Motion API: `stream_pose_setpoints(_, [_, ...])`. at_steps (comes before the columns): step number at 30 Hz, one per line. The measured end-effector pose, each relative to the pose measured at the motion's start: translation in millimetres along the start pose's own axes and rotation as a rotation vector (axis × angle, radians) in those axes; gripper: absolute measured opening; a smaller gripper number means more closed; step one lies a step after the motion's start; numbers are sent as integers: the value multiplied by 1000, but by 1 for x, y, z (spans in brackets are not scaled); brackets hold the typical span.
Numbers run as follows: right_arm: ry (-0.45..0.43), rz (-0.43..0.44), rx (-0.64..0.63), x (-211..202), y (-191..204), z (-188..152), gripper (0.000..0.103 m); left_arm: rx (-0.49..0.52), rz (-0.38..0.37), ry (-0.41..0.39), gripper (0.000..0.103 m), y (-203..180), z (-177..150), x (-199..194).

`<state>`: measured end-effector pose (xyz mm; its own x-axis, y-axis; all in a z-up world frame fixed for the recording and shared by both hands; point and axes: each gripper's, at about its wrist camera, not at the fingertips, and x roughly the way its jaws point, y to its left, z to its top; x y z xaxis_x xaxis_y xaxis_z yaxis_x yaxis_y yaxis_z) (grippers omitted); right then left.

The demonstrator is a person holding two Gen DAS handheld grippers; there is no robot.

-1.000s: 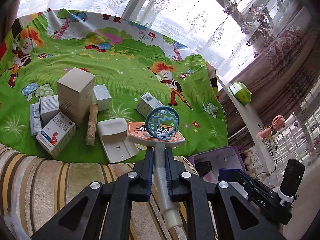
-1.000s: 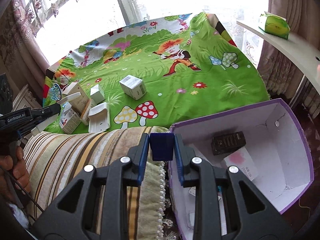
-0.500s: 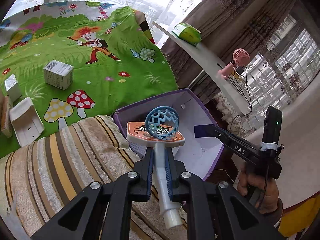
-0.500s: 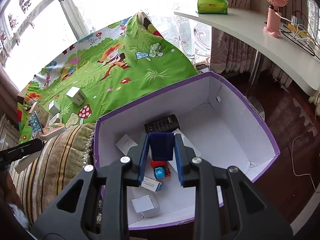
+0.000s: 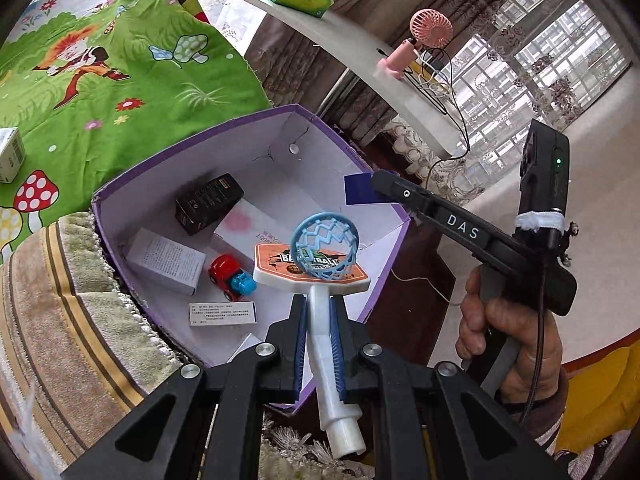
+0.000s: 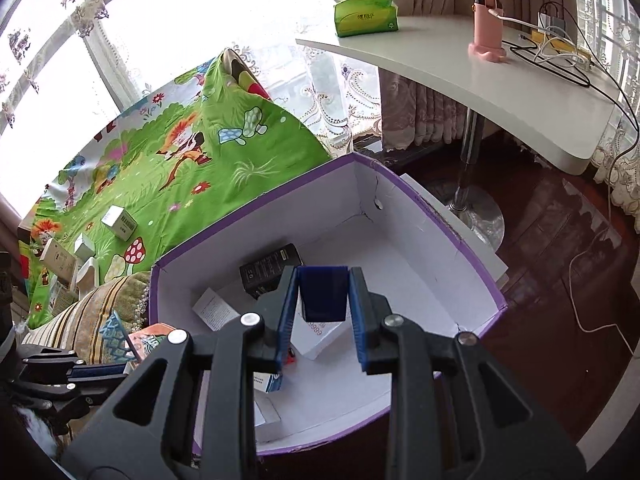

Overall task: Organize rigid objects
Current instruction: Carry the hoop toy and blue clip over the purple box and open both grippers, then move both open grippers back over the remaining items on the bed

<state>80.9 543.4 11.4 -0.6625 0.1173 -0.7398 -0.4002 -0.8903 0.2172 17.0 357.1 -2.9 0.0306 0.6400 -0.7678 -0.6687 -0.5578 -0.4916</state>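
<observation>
My left gripper [image 5: 319, 320] is shut on the white post of a toy basketball hoop [image 5: 316, 256] with an orange backboard and blue net, held above the near part of the purple box [image 5: 192, 148]. My right gripper [image 6: 323, 300] is shut on a dark blue block [image 6: 323, 292] and hangs over the inside of the purple box [image 6: 256, 208]; it also shows in the left wrist view [image 5: 362, 190]. In the box lie a black box [image 5: 208, 202], white cartons [image 5: 166, 260] and a red and blue toy car [image 5: 232, 278].
The box stands beside a striped cushion [image 5: 60, 320]. A green cartoon blanket [image 6: 160, 168] holds several small cartons [image 6: 120, 222]. A white shelf [image 6: 480, 84] carries a green tissue pack [image 6: 366, 14], a pink fan [image 6: 488, 8] and cables. Dark floor lies to the right.
Both grippers swung right from the blanket to the purple box. The left carried the hoop over the box; the right moved the blue block above the box's inside.
</observation>
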Motion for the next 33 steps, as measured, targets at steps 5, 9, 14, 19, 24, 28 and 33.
stream_pose_setpoints(5, [-11, -15, 18, -7, -7, 3, 40, -16, -56, 58, 19, -6, 7, 17])
stream_pose_setpoints(9, [-23, -18, 25, -11, -9, 4, 51, -29, -66, 54, 23, -3, 7, 16])
stream_pose_setpoints(14, [-19, -8, 21, -11, -4, 5, 53, -49, -60, 25, 23, 2, 8, 7])
stream_pose_setpoints(19, [-19, -15, 3, -13, 2, 5, 58, -62, -37, -22, 23, 11, 8, -6])
stream_pose_setpoints(24, [-15, -30, -39, -14, 14, 6, 60, -76, -12, -63, 23, 22, 6, -21])
stream_pose_setpoints(28, [-13, -33, -70, -16, 26, 7, 62, -88, 11, -109, 23, 33, 4, -39])
stream_pose_setpoints(33, [-14, -38, -106, -19, 41, 8, 63, -118, 56, -172, 25, 53, 3, -62])
